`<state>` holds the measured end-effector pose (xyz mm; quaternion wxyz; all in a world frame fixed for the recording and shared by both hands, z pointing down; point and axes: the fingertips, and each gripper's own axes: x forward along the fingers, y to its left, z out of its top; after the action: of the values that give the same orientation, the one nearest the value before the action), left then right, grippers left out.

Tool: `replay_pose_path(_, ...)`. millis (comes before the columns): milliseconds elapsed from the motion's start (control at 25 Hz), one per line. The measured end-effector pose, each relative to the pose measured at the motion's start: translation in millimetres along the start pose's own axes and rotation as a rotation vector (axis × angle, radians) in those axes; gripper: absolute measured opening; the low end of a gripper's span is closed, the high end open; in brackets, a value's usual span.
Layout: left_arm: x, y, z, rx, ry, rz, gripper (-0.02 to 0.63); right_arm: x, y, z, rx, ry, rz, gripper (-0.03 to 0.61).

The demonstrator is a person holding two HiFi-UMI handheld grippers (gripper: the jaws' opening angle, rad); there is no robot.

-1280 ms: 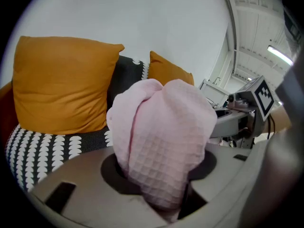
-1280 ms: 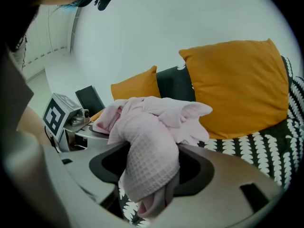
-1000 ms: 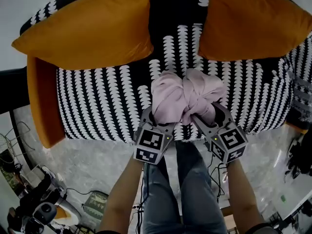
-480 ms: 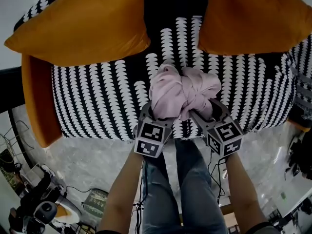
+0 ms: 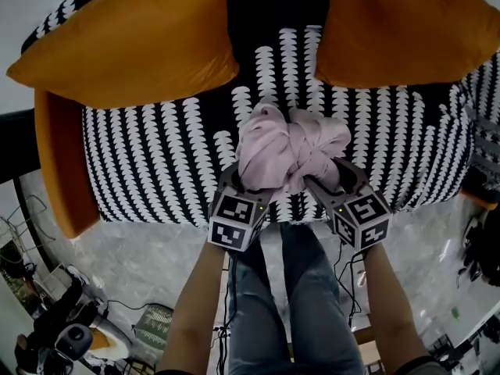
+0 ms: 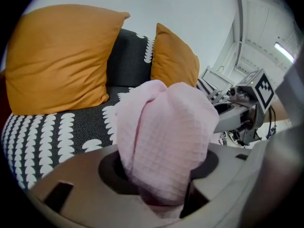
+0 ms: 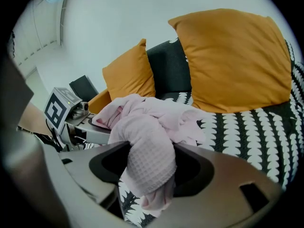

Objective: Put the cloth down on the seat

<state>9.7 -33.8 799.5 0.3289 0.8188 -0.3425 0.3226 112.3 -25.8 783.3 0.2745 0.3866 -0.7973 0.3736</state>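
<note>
Cloth (image 5: 293, 151) is the thing to watch. The pink bundle sits bunched right at the tips of both claws, over the front part of the seat (image 5: 156, 162). I think you are at the letting-go step. Your left claw (image 5: 248, 184) has just been opening its jaws. They stand wide, and the fat fold of cloth between them looks loose, not squeezed. Your right claw (image 5: 326, 180) is clamped on another fold, and a tail of cloth hangs down under its jaws. I cannot tell if the bottom of the bundle touches the seat yet.

Next you need to open the right claw too. Then pull both claws back toward you, slow and straight, so the jaws do not drag the cloth off the front edge. The bundle is near that edge, so take care.

Two orange cushions (image 5: 133, 41) lean well beyond the claws, one on each side, and they are not in the way. An orange armrest (image 5: 58, 162) is far out to the left of the left claw. Your legs (image 5: 301, 287) and the floor (image 5: 141, 256) are behind and below the claws. Nothing looks set to block the drop.
</note>
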Motion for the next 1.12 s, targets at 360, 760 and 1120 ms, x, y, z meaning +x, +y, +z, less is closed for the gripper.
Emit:
replay_pose_path(360,-27.7,10.0,-2.2,-0.038,-0.037,0.028,0.287,-21.6,-1.8,17.3,0.075,-0.080,-0.008,0.202)
replay_pose_path(760,-69.8,-7.9,5.7,0.000,-0.070,0.051,0.258,-46.5,29.5,35.2,0.065,-0.130,0.016,0.074)
replay_pose_path(1120,-107.5,-15.7,42.2,0.039,-0.136,0.096,0.147,-74.0,53.0,66.7,0.038,-0.175,0.008,0.032)
